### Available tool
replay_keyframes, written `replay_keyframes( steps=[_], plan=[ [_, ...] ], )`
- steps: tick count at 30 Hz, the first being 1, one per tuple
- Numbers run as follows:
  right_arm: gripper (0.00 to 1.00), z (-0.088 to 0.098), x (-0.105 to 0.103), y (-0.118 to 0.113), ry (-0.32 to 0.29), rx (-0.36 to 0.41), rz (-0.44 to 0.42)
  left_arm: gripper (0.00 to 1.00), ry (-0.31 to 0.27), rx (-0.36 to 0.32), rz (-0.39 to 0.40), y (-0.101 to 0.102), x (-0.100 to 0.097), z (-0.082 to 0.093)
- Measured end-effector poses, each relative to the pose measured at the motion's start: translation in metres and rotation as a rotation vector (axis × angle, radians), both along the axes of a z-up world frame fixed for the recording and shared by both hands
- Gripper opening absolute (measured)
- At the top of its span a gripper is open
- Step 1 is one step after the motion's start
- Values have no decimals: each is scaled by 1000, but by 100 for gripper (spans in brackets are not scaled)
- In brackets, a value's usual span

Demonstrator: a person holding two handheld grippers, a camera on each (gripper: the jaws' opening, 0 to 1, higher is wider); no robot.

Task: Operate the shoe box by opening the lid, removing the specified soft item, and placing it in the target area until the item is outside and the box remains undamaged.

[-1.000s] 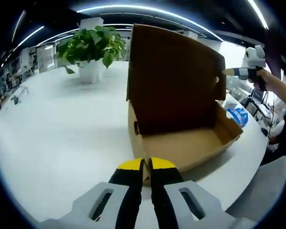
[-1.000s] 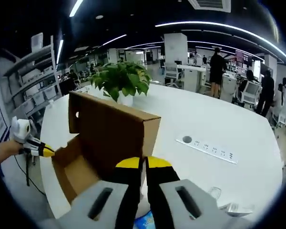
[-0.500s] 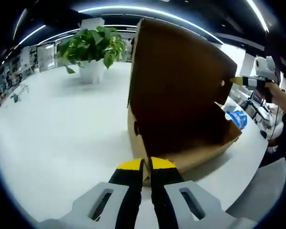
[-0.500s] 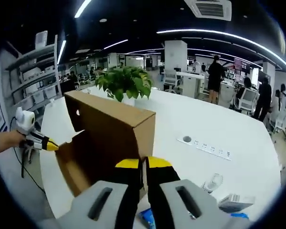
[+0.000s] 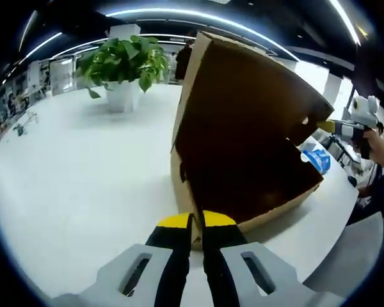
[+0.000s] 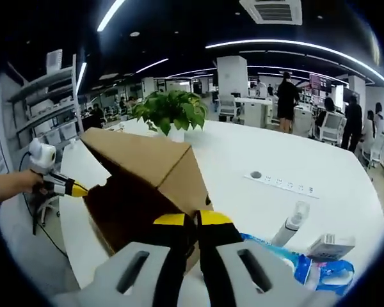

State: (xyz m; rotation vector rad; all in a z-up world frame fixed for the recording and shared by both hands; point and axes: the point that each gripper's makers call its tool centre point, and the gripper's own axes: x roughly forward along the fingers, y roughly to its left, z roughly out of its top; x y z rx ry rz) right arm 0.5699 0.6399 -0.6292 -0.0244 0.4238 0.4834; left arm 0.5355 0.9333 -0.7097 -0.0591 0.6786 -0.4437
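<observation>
Nearest in the left gripper view, the left tongs [image 5: 197, 224] have their yellow-tipped jaws pressed narrow together, nipping the near rim of the cardboard shoe box [image 5: 256, 211] that sits on the white surface [image 5: 83, 173]. The box's lid [image 5: 243, 121] stands tilted over the tray, its dark brown inner face turned this way and hiding the inside, so I cannot tell whether the soft item is in there. Off to the right of the lid's edge the right tongs [image 5: 326, 125] come in, yellow tip close to the lid's side flap; whether it touches I cannot make out. Near the right side of the box lies a blue-and-white packet [image 5: 319, 155]. Farther back on the left stands a potted plant [image 5: 125, 70] in a white pot. In the right gripper view, the right tongs [image 6: 195, 220] show their jaws drawn narrow at the lid's [image 6: 147, 157] near corner, apparently pinching the cardboard there. To the left the left tongs [image 6: 77, 189] reach the box's far end, held by a hand [image 6: 13, 185]. On the near right of the surface [image 6: 307, 173] lie a blue-and-white packet [image 6: 320, 272], a small white carton [image 6: 329, 246] and a white bottle-like thing [image 6: 291, 222] lying tilted. Beyond sits a socket strip [image 6: 285, 185] set in the surface, then the potted plant [image 6: 169, 112], and farthest off people [image 6: 287, 96] stand among desks.
</observation>
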Motion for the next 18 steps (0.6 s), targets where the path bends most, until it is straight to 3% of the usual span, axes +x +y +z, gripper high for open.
replay_keyframes(
  steps=[10, 18],
  plan=[
    [5, -10, -14, 1, -22, 0, 0, 3, 2, 2, 0, 0, 1, 1],
    [5, -23, -25, 3, -33, -49, 17, 10, -50, 11, -33, -7, 1, 12]
  ],
)
